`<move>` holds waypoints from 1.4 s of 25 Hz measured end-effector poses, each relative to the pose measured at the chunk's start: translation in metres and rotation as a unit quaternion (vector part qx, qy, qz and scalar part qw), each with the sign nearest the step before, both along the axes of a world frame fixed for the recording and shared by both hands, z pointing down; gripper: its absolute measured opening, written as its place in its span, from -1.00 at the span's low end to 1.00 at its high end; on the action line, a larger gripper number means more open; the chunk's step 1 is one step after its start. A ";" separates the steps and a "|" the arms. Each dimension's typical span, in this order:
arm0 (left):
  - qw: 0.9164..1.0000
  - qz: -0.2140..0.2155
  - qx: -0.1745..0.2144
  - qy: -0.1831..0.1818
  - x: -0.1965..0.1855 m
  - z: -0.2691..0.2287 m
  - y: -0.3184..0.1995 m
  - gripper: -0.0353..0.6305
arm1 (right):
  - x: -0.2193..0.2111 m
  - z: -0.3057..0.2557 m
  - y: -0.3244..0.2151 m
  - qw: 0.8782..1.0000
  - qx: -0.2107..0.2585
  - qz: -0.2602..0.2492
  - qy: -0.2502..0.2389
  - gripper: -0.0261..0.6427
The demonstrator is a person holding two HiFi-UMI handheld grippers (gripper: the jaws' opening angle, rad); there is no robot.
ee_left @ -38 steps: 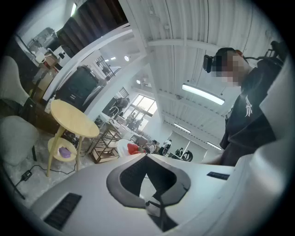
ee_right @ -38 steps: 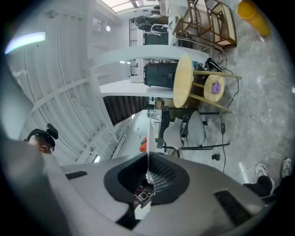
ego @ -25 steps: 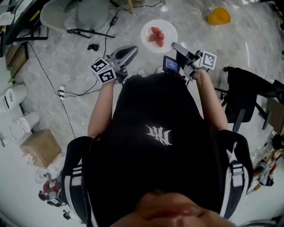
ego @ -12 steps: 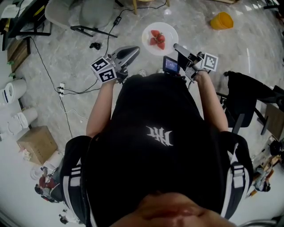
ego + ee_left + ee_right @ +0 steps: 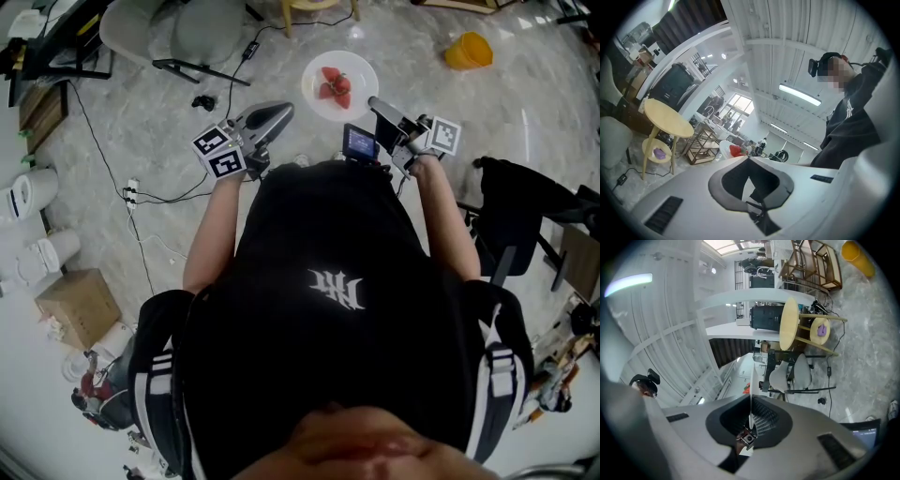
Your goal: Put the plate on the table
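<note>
A white plate carrying strawberries hangs above the marble floor in front of me. My right gripper is shut on its right rim; in the right gripper view the plate shows edge-on as a thin white line between the jaws of that gripper. My left gripper is just left of the plate, shut, its tip a little short of the rim. In the left gripper view the plate and strawberries show beyond the left gripper. A round yellow table stands ahead.
The table's legs reach in at the head view's top edge. An orange container lies on the floor at the right. A grey chair, cables, a cardboard box and a black chair surround me.
The floor and its objects have slid down the head view as I move forward. Both grippers and the plate keep their pose relative to me.
</note>
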State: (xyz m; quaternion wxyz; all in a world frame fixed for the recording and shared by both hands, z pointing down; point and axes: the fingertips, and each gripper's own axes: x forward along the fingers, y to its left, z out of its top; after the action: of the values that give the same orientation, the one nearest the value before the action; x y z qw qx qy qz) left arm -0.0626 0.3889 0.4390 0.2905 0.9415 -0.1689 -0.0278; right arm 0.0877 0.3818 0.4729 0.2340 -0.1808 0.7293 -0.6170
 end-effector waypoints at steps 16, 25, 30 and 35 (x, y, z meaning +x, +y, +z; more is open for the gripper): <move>1.000 -0.001 -0.002 -0.009 0.003 0.005 0.005 -0.89 | 0.010 0.004 0.002 1.000 -0.013 0.011 -0.013 -0.90; 1.000 0.000 -0.001 -0.010 0.005 0.004 0.010 -0.89 | 0.010 0.007 0.004 1.000 -0.011 0.012 -0.007 -0.89; 1.000 -0.003 -0.003 -0.013 0.004 0.005 0.011 -0.89 | 0.009 0.007 0.003 1.000 -0.007 0.009 -0.011 -0.89; 1.000 -0.007 0.000 -0.016 0.004 0.004 0.014 -0.89 | 0.009 0.007 0.004 1.000 -0.005 0.007 -0.012 -0.89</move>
State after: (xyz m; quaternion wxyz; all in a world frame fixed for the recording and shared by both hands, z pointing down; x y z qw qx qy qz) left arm -0.0583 0.4028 0.4431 0.2878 0.9405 -0.1802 -0.0148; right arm 0.0969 0.3858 0.4802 0.2465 -0.1798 0.7217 -0.6214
